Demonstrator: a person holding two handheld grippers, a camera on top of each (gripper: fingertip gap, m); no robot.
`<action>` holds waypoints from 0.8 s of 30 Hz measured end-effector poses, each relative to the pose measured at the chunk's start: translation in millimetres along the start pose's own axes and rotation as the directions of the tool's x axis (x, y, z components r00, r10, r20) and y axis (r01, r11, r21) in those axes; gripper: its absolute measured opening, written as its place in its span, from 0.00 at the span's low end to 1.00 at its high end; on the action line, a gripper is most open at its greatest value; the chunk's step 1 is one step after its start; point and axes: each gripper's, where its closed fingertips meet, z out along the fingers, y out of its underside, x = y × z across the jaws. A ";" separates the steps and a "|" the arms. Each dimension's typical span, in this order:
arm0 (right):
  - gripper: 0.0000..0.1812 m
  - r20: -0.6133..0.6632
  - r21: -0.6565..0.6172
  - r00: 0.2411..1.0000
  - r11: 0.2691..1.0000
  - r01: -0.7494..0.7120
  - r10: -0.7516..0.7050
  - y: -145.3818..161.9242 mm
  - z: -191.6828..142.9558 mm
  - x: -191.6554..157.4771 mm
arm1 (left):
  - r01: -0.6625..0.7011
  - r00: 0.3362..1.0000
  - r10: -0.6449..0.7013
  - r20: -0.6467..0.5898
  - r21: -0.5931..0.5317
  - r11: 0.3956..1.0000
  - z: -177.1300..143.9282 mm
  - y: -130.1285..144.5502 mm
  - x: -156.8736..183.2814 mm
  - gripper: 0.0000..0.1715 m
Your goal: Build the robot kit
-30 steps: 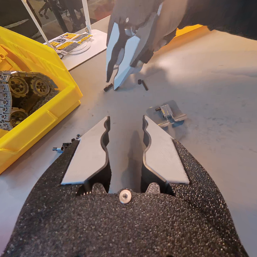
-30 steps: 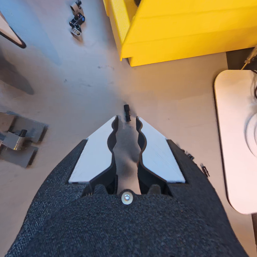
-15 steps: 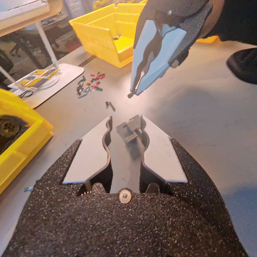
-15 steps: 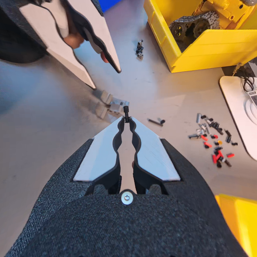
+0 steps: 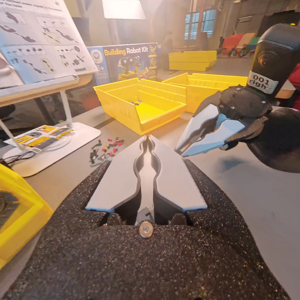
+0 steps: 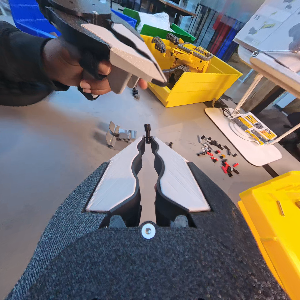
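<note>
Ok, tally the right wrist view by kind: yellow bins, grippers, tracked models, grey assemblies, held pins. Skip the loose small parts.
yellow bins: 2
grippers (left gripper, right gripper): 2
tracked model, in the far bin: 1
grey assembly, on the table: 1
black pin, in the right gripper: 1
Total: 7

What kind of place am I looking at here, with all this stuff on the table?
Probably a workshop or lab bench set up for building a toy kit. Signs: open yellow plastic bins, a printed instruction sheet on a white stand, and scattered small black and red plastic pins on the grey table.
</note>
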 end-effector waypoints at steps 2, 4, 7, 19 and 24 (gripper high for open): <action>0.04 -0.023 -0.010 0.999 1.000 0.022 -0.022 7.4 -3.6 2.3 | -0.001 0.998 0.001 -0.058 -0.006 1.000 -0.6 11.0 15.8 0.00; 0.04 -0.024 -0.006 0.999 0.999 0.033 -0.033 9.7 -5.0 3.3 | 0.022 0.995 -0.023 -0.097 -0.005 1.000 -3.5 17.1 30.2 0.00; 0.04 0.013 0.018 0.999 0.999 0.041 -0.041 5.9 -5.1 -2.8 | 0.045 0.993 -0.047 -0.109 -0.018 0.999 -5.9 19.6 38.1 0.04; 0.04 0.058 0.071 0.968 0.968 0.242 -0.246 -18.3 -11.9 -37.1 | 0.087 0.954 -0.097 -0.283 -0.046 0.995 -14.6 18.2 67.1 0.07; 0.04 0.063 0.095 0.959 0.958 0.270 -0.276 -24.5 -13.3 -43.8 | 0.065 0.946 -0.082 -0.313 -0.065 0.996 -14.8 22.7 76.6 0.05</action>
